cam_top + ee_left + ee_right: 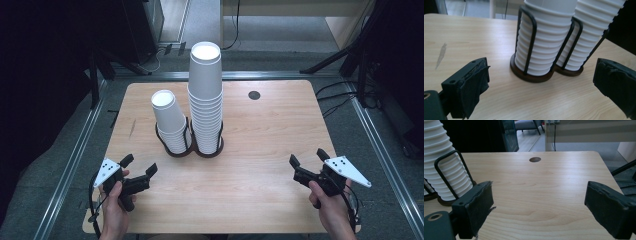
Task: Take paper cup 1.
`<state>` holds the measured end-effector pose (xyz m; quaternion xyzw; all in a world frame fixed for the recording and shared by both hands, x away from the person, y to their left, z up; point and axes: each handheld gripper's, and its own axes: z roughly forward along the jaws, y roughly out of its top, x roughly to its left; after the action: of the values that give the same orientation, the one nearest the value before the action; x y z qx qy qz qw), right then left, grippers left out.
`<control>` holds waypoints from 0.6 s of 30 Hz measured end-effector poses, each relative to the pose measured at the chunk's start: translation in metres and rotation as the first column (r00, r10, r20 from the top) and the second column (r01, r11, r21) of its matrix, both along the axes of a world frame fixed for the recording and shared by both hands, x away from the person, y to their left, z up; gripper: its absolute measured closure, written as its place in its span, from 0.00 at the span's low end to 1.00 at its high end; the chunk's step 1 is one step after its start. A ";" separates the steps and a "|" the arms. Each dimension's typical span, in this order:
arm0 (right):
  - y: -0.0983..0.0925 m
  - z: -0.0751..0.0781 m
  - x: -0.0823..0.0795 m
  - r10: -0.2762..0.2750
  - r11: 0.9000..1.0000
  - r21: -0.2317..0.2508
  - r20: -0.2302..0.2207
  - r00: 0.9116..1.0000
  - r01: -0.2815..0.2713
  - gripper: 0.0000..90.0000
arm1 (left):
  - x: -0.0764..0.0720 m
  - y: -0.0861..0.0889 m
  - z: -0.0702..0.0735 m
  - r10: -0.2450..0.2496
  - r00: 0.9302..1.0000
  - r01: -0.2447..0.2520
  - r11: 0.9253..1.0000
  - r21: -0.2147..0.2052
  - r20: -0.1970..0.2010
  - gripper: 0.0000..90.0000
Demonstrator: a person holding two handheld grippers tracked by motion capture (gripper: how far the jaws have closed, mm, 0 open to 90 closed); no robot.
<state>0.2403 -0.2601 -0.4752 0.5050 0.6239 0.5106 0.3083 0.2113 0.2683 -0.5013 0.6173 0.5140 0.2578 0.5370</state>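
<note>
Holding both tongs open and empty over the near edge of the bench [260,145]: left tongs [139,165] at about 7 o'clock, right tongs [307,157] at about 5 o'clock, jaws spread wide on each, nothing between them.

Looking at the two stacks of white paper cups, nested upside down in a black wire holder [192,147] sitting at bench centre. Short stack [169,120] is at the holder's 9 o'clock side, tall stack [205,97] at its 3 o'clock side, the two just beside each other. Both are well apart from my tongs.

From the left tongs, the short stack [544,47] is lying dead ahead at 12 o'clock, between the jaw lines, tall stack [589,35] off toward 1 o'clock. From the right tongs, the tall stack [446,170] is sitting at roughly 10 o'clock, outside the jaws.

Handling judgement: cups are looking very light, thin-walled, easy to crush, and smooth enough to slip. Nested ones may be sticking together, so one pull could be lifting several. I'm favouring a light pinch on the top cup's wall, just under its upturned base, above the wire loops. Tall stack is looking tippy; side loads are risky.
</note>
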 end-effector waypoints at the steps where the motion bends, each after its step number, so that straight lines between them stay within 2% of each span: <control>1: 0.004 0.003 0.003 0.006 1.000 -0.001 0.004 1.000 -0.006 0.09 | 0.002 -0.003 0.002 -0.002 1.000 0.002 1.000 0.004 -0.008 0.00; 6: 0.017 0.013 0.008 0.038 0.999 0.001 0.019 0.999 -0.038 0.09 | 0.010 -0.018 0.014 -0.016 1.000 0.016 1.000 0.003 -0.007 0.00; 10: 0.029 0.021 0.011 0.064 0.998 -0.006 0.028 0.998 -0.064 0.09 | 0.019 -0.033 0.026 -0.025 0.999 0.025 1.000 -0.007 0.025 0.00; 18: 0.045 0.037 0.014 0.106 0.994 -0.005 0.045 0.993 -0.106 0.09 | 0.025 -0.045 0.040 -0.037 0.998 0.037 0.999 0.002 0.054 0.00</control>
<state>0.2546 -0.2151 -0.4381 0.4590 0.6435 0.5366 0.2955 0.2363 0.2231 -0.4617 0.6197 0.4874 0.2647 0.5553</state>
